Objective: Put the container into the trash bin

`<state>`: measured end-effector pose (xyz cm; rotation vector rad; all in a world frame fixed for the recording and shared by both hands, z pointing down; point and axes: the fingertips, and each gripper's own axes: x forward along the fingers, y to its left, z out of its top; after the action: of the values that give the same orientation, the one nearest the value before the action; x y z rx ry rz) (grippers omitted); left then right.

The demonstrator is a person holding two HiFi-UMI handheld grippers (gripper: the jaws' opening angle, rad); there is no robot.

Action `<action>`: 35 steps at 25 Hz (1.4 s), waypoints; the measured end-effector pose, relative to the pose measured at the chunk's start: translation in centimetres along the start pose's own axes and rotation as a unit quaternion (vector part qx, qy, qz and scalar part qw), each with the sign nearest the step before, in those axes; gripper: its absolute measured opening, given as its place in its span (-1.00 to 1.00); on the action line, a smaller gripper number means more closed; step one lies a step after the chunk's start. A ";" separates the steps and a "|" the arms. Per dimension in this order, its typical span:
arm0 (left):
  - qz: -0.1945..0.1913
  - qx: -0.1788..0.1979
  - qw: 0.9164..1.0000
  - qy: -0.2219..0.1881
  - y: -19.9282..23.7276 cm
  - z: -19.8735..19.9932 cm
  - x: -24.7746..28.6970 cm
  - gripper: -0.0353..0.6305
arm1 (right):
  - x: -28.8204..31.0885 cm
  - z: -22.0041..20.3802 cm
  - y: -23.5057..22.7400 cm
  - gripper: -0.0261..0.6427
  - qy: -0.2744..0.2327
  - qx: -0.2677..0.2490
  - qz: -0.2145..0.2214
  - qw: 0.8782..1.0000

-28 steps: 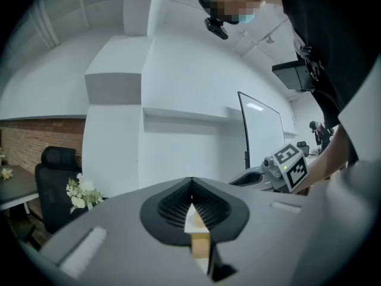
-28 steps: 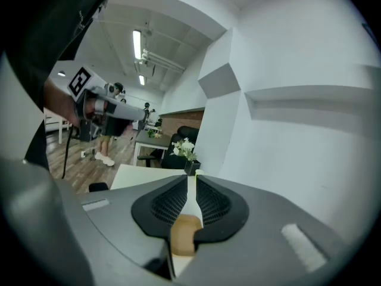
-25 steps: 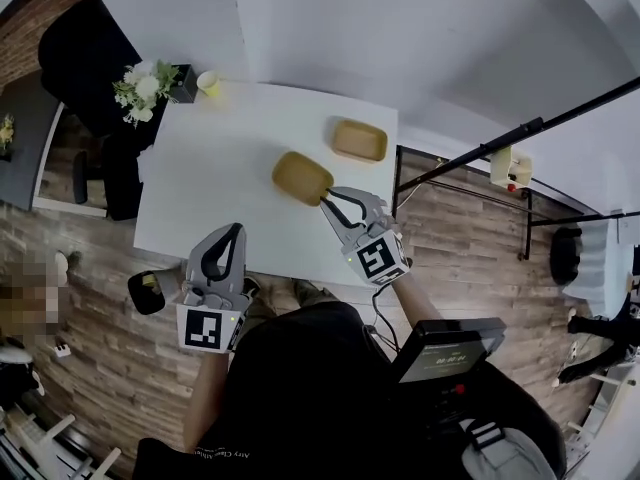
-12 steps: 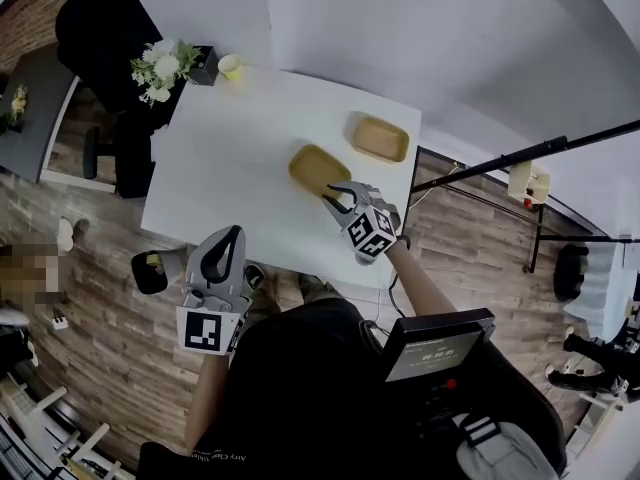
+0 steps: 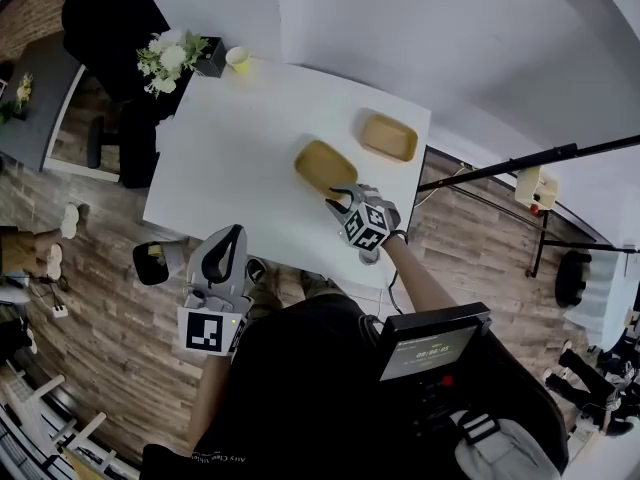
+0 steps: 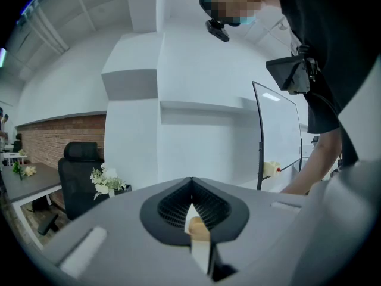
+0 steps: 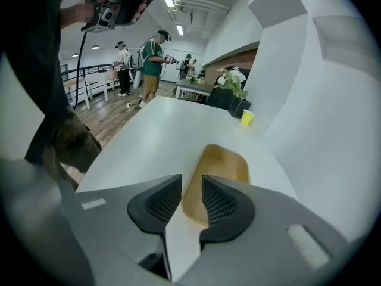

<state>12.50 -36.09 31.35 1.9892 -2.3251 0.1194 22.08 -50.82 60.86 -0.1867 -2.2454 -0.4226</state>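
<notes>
Holding right gripper at near rim of tan container, lying on white table; opening jaws, not yet pinching rim between them. Likely working best: straddling the wall squarely, reaching deep before closing. Holding left gripper aside, jaws pressing together.

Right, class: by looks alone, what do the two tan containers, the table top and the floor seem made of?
Nearer container and farther container: likely moulded plant fibre or pulp; matte, even tan, soft rounded rims. Table top: white laminate or painted board; smooth, slight sheen. Floor: wood-grain planks; real wood or vinyl, cannot tell.
</notes>
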 end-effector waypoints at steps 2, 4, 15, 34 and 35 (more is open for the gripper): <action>0.001 0.000 1.000 -0.011 -0.1 0.4 0.1 -0.89 | 0.6 -0.6 0.3 -0.56 0.012 -0.010 0.007 1.000; 0.006 -0.003 1.000 -0.009 0.1 0.3 0.0 -0.89 | 1.1 -1.2 0.6 -0.55 0.024 -0.023 0.015 0.999; 0.012 -0.004 1.000 0.008 -0.3 -0.4 0.3 -0.89 | 2.7 -3.0 0.8 -0.54 0.074 -0.048 0.031 0.996; 0.014 0.001 1.000 0.018 -1.2 -1.1 1.0 -0.89 | 4.2 -4.1 1.1 -0.65 0.095 -0.079 0.048 0.991; 0.011 0.005 0.999 0.030 -1.3 -1.3 1.0 -0.89 | 4.2 -4.2 1.1 -0.65 0.095 -0.079 0.049 0.991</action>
<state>13.67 -37.15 32.80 1.9379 -2.3134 0.1892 22.62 -51.30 66.84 -0.3234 -2.0071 -0.5426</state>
